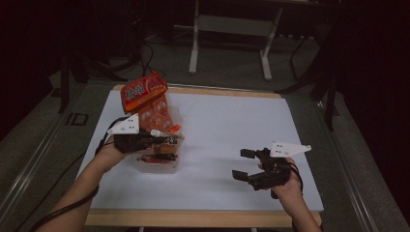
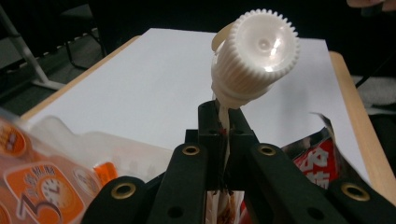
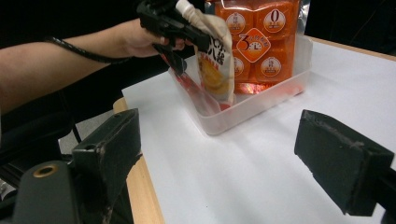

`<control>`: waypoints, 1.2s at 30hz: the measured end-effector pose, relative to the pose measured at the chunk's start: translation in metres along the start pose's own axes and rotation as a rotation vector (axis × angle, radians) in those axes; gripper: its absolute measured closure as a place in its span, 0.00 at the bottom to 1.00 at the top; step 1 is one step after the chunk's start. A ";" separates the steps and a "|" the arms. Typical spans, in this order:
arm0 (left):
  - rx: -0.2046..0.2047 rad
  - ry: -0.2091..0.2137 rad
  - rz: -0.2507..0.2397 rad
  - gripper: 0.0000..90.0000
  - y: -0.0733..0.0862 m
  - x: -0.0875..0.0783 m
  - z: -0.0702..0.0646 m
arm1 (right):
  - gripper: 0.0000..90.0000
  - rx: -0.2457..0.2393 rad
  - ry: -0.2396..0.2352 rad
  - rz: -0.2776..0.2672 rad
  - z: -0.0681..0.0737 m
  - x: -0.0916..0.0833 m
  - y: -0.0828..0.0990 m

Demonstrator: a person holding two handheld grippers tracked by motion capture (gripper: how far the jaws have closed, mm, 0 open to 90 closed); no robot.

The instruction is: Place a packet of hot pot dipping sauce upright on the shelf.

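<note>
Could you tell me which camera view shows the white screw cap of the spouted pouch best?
The left gripper view: the white screw cap stands large and sharp just above the left gripper, ridges plain. The high view gives a tiny white spot; the right gripper view shows it partly cut off at the top edge.

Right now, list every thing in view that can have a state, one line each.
Left gripper: shut on the spout pouch, just below its cap.
Spout pouch: capped, hanging upright, lower end inside the tub.
Clear plastic tub: lidless, standing on the white sheet, part-filled.
Orange multipack: sealed, standing on end in the tub.
Right gripper: open, nothing between its jaws.
</note>
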State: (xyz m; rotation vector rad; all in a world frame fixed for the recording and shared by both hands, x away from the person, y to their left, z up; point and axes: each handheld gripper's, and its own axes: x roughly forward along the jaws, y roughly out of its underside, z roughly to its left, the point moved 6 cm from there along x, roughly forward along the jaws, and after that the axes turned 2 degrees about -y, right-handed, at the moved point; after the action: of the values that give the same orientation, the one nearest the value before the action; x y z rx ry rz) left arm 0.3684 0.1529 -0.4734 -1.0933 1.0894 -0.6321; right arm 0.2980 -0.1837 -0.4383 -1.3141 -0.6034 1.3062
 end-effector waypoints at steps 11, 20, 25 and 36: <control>-0.072 -0.024 -0.028 0.72 0.005 -0.006 0.002 | 0.16 0.003 -0.002 0.005 0.000 0.002 0.001; -0.125 -0.070 -0.042 0.37 -0.022 -0.013 0.000 | 0.16 0.005 0.000 0.009 -0.001 0.003 0.002; -0.130 -0.082 -0.074 0.15 -0.051 -0.018 -0.012 | 0.16 0.006 0.002 0.005 -0.002 0.002 0.002; -0.168 -0.086 -0.096 0.07 -0.073 -0.014 -0.036 | 0.16 0.012 0.008 0.003 -0.002 0.000 0.003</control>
State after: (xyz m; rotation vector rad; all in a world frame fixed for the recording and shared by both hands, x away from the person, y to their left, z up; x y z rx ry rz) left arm 0.3368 0.1234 -0.4027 -1.3129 1.0336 -0.5714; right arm 0.2992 -0.1853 -0.4420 -1.3102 -0.5868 1.3050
